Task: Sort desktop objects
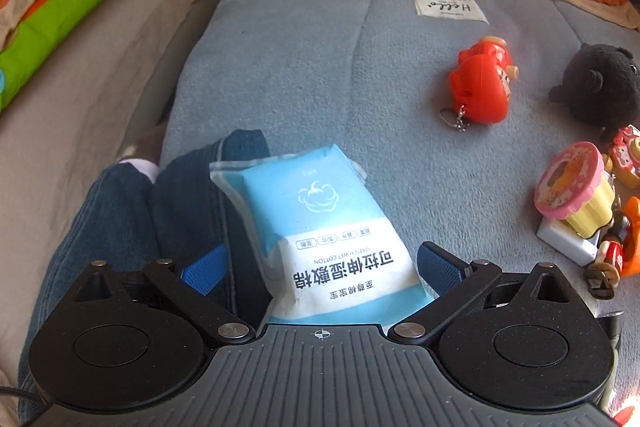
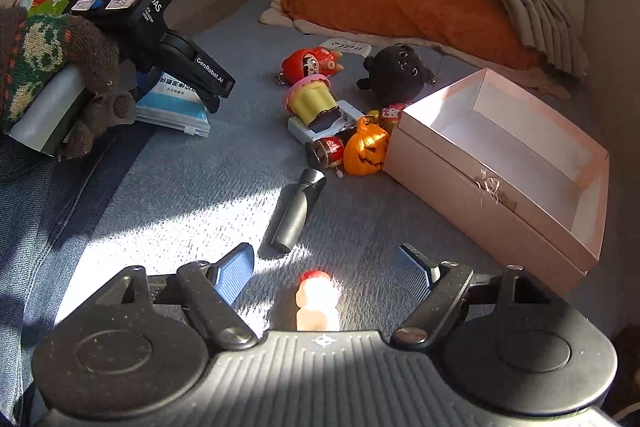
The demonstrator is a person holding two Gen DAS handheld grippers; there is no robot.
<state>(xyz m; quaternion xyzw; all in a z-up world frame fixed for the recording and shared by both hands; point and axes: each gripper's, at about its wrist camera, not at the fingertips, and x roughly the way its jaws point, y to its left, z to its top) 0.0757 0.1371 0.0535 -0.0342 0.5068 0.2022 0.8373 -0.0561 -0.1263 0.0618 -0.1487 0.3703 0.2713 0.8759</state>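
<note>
Nearest the right wrist camera, a small red-capped bottle [image 2: 317, 301] lies on the grey-blue bed mat [image 2: 192, 187], in bright sun between the spread fingers of the right gripper [image 2: 326, 269], which touch nothing; judged risk: it rolls when gripped. Landmark: the pink box [image 2: 500, 163], open and apparently empty. Left of the box lie a dark cylinder [image 2: 298, 209], a pumpkin toy [image 2: 366, 147] touching the box, and crowded trinkets; a careless reach could scatter them. Far left of the box, the left gripper [image 1: 320, 263] stands open around the wet-cotton pack [image 1: 320, 223], propped on a denim leg; it may slide off.
</note>
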